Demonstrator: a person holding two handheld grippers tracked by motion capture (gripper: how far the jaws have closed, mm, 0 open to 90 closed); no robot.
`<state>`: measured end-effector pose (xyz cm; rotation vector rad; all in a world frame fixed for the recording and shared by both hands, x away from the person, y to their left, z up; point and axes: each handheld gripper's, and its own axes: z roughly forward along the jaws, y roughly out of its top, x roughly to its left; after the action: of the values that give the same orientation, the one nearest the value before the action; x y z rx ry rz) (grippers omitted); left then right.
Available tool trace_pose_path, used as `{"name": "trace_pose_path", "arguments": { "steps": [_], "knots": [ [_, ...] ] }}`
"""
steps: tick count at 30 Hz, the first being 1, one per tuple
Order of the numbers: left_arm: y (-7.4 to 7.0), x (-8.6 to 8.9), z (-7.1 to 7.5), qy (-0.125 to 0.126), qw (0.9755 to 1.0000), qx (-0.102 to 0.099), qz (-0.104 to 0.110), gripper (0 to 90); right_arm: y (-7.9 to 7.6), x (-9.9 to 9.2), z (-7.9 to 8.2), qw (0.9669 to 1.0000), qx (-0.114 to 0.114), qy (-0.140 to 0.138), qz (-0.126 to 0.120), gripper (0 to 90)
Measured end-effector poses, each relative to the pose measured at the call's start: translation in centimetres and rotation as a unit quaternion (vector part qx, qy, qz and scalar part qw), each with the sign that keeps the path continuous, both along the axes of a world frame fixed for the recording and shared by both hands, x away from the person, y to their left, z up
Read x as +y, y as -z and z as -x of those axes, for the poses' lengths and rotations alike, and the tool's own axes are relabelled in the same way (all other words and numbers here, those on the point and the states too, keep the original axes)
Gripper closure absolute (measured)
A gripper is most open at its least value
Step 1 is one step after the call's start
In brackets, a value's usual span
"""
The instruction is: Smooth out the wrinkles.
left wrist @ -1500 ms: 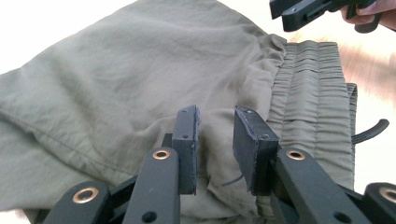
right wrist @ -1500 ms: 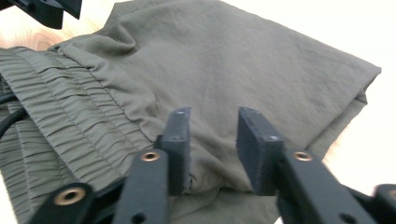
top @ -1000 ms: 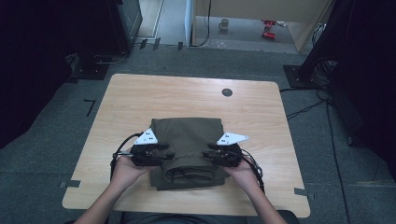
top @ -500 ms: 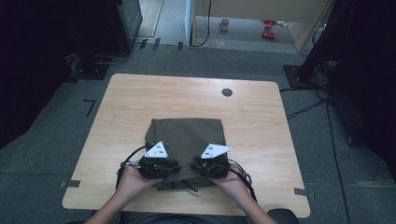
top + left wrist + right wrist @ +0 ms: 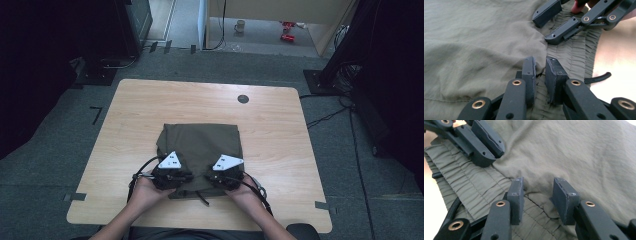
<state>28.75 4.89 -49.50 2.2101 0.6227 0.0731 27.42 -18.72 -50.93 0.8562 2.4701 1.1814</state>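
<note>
the left gripper (image 5: 540, 67) has just been closing, and its jaws now stand narrow with a small ridge of olive cloth rising between them, right where the smooth cloth meets the gathered elastic waistband (image 5: 576, 50). the pads look close to the ridge on both sides, but a thin gap shows, so i read it as nearly pinched rather than firmly caught. the right gripper (image 5: 537, 192) has just been opening a little; its jaws stand spread wider, with a fold of the same cloth lying low between them and touching neither pad.

both tools sit side by side on the near edge of the folded olive shorts (image 5: 200, 150), which lie on the near half of the wooden table (image 5: 125, 115), in front of the person. a black drawstring (image 5: 597, 77) trails off the waistband toward the person, past the hem.

to do this grab well, each tool probably wants to press down into the cloth before closing, so the pads take every folded layer and not just the top skin. the left one should finish closing on its ridge; the right one should sink lower and then close. keeping both bites level along the waistband, and clear of the drawstring, should let the next fold lift evenly.
</note>
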Motion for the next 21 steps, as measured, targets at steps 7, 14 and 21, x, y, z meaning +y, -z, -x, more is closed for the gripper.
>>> {"name": "trace_pose_path", "arguments": {
  "steps": [7, 14, 21],
  "knots": [
    [0.2, -0.2, -3.0, -0.030, 0.9992, 0.020, 0.018, 78.4, 0.3, -0.4, -2.2, 0.9993, 0.002, 0.032, -0.017, 60.4],
    [0.1, -0.7, -5.0, -0.059, 0.9977, 0.019, 0.027, 72.6, 0.4, -0.5, -4.4, 0.9974, 0.004, 0.064, -0.034, 60.1],
    [-1.8, 0.0, -4.2, -0.068, 0.9970, 0.006, 0.037, 62.7, -1.7, -2.5, -3.7, 0.9958, -0.003, 0.078, -0.049, 69.5]
  ]
}}
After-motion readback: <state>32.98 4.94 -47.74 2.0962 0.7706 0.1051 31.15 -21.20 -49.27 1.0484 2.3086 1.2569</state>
